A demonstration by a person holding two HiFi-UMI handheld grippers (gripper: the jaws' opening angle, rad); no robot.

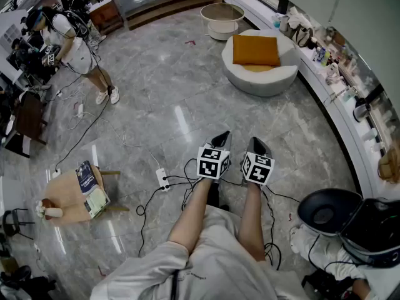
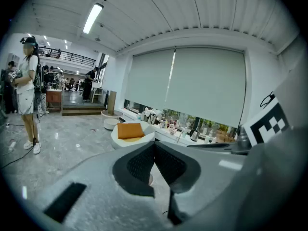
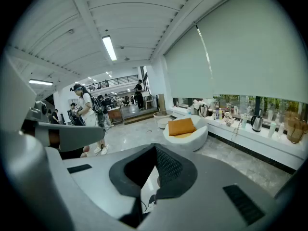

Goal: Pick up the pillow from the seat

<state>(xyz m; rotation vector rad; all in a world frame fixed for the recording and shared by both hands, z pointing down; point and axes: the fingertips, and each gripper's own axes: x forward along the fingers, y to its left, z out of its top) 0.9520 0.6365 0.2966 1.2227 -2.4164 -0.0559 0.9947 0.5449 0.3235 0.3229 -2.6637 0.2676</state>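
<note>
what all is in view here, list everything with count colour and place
pillow: one, orange, lying on the seat
seat: one, white, round, beside the counter
counter: one, white, curved along the right side, cluttered
round tub: one, off-white, on the floor beyond the seat
stool: one, wooden, lower left
books: a few, blue and pale, on the stool
power strip: one, white, on the floor left of the grippers
standing person: one, in white, upper left
left gripper: one, grey, fingers shut, empty
right gripper: one, grey, fingers shut, empty
</note>
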